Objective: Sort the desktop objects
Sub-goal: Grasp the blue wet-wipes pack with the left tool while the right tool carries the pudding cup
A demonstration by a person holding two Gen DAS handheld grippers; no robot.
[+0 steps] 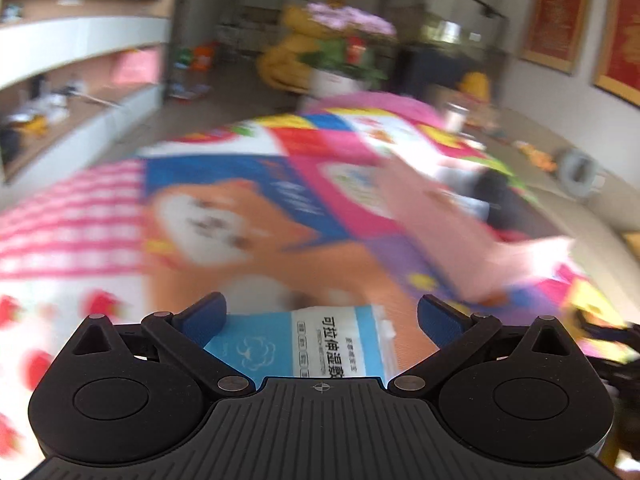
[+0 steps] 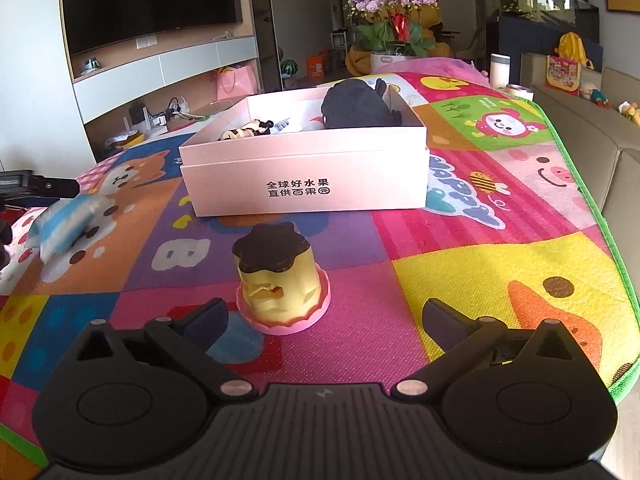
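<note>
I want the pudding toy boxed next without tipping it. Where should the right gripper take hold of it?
Grip the yellow body of the pudding toy, between the dark scalloped top and the pink base. It stands upright on the mat, right before the open right gripper, so come in from the near side, one finger on each flank. The flared base probably offers poorer purchase.

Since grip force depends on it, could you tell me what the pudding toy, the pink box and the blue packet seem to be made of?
Pudding toy: likely soft foam or rubber, matte; its yellow side looks dented and torn.
Pink box: cardboard, smooth satin finish, crisp folded edges, printed lettering.
Blue packet: thin plastic film, slightly glossy, with a printed label; probably wet wipes, though that is uncertain.
</note>
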